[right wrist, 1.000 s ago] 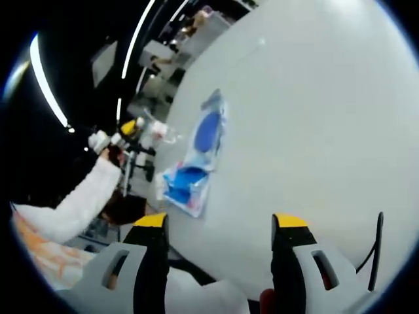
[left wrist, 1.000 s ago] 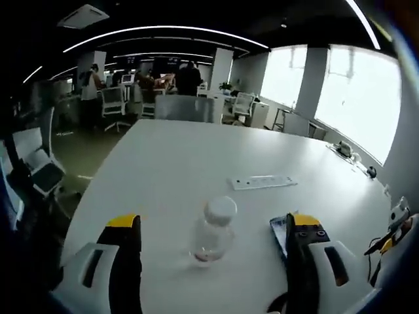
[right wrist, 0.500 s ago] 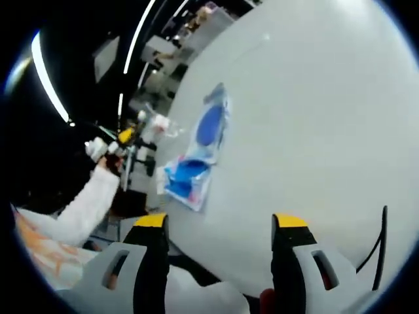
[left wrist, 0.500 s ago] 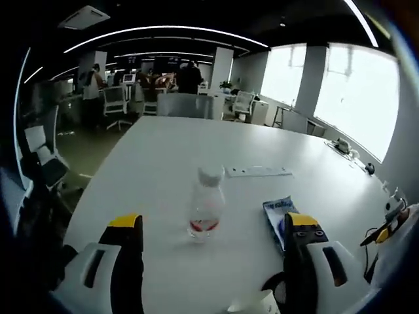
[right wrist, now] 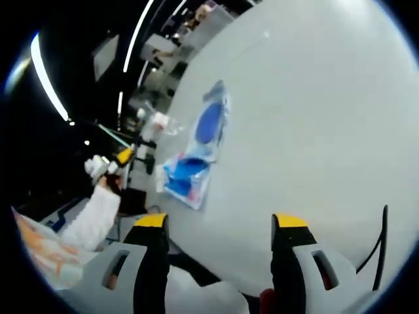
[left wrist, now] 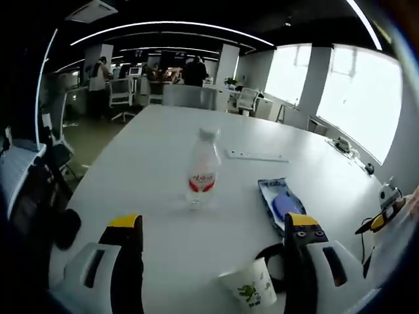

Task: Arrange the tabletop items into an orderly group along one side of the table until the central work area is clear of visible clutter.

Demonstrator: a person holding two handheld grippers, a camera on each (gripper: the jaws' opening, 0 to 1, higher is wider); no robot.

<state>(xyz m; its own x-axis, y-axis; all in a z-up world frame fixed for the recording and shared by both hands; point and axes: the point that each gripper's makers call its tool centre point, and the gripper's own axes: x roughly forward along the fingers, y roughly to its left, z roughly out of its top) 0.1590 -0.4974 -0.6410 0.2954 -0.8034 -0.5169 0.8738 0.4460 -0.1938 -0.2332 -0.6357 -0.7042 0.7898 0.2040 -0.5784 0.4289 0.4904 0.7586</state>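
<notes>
The white table [left wrist: 150,163] lay in an open office; the water bottle [left wrist: 203,169] stood upright, dead ahead between the left gripper [left wrist: 213,229]'s parted, empty jaws; the right gripper [right wrist: 219,226], also spread, idled

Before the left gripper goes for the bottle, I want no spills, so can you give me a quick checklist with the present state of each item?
1. Left gripper open, nothing between its jaws: ok.
2. Bottle upright on the table: ok.
3. Bottle capped: ok, white cap on.
4. Way to the bottle free: ok, bare table ahead between the jaws.
5. Paper cup out of the way: not ok, tilted beside the right-hand jaw.
6. Right gripper free: ok, open, empty.
</notes>
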